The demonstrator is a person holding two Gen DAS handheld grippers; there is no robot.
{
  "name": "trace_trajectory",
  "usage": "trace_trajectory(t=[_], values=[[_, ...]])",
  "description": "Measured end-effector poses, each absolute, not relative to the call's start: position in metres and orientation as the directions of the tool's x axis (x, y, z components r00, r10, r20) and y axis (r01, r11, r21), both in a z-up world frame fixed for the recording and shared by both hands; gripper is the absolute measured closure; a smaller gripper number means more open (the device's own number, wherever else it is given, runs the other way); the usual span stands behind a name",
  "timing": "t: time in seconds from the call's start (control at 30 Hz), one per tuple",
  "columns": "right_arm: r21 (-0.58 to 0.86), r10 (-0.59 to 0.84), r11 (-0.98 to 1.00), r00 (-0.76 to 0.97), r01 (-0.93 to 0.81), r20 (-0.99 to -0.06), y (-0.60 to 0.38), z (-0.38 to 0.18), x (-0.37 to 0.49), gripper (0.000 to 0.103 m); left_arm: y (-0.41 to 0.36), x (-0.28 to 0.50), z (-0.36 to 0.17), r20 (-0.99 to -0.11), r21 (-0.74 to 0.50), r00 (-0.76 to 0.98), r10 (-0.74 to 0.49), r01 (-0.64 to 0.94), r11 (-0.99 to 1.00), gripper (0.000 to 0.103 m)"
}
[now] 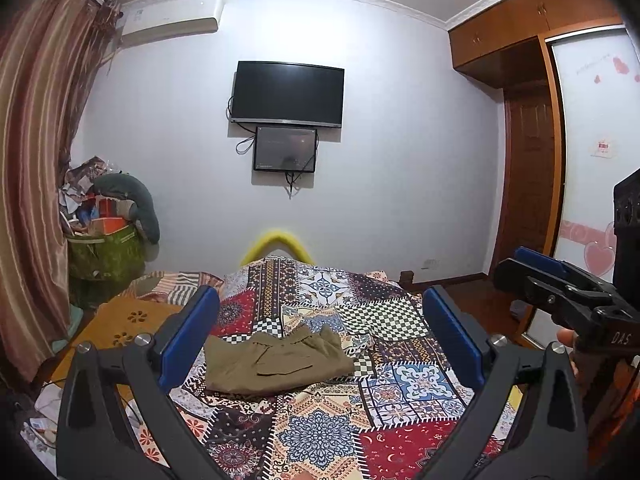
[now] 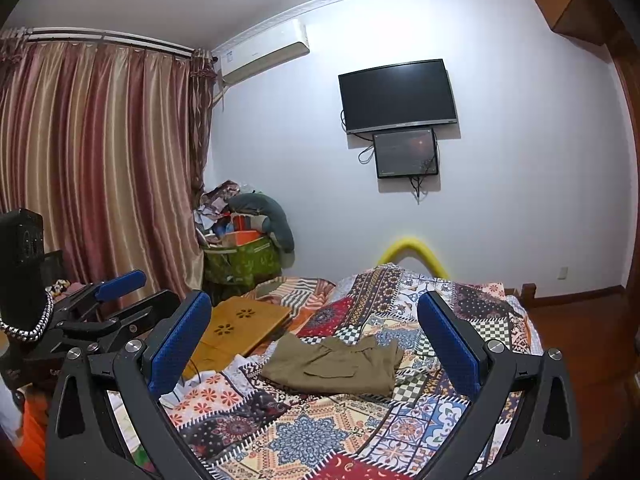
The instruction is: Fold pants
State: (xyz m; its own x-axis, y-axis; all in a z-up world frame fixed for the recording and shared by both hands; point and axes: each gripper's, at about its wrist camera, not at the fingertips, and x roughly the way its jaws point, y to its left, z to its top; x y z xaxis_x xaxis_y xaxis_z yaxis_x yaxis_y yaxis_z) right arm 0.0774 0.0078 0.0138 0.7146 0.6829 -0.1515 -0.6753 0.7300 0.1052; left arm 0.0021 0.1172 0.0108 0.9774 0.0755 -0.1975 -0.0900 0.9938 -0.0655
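The pants (image 1: 278,362) lie folded into a compact stack on the bed (image 1: 340,436), so folding looks finished, both tools (image 1: 320,344) (image 2: 316,344) wide apart and empty.

We see a patchwork bedspread (image 1: 320,432) covering the bed, with a yellow padded arch (image 1: 276,245) rising behind its far edge. On the white wall ahead hangs a dark television (image 1: 288,94), and a smaller screen (image 1: 285,149) sits just below it, cables dangling. An air conditioner (image 1: 172,20) is mounted high near the striped curtains (image 2: 92,168). A green bin (image 2: 240,260) heaped with clutter stands in the corner. A wooden lap desk (image 2: 240,326) lies on the bed's left side. We find a wooden wardrobe (image 1: 528,32) at right.
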Motion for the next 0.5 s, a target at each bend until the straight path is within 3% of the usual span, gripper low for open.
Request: trace_trajectory(t=[0.5], values=[[0.109, 0.683, 0.730, 0.713, -0.675, -0.157, 0.0082, 0.0137, 0.0788, 0.000, 0.1173, 0.0030, 0.0087, -0.200, -0.066, 0.977, 0.069, -0.083, 0.994, 0.001]])
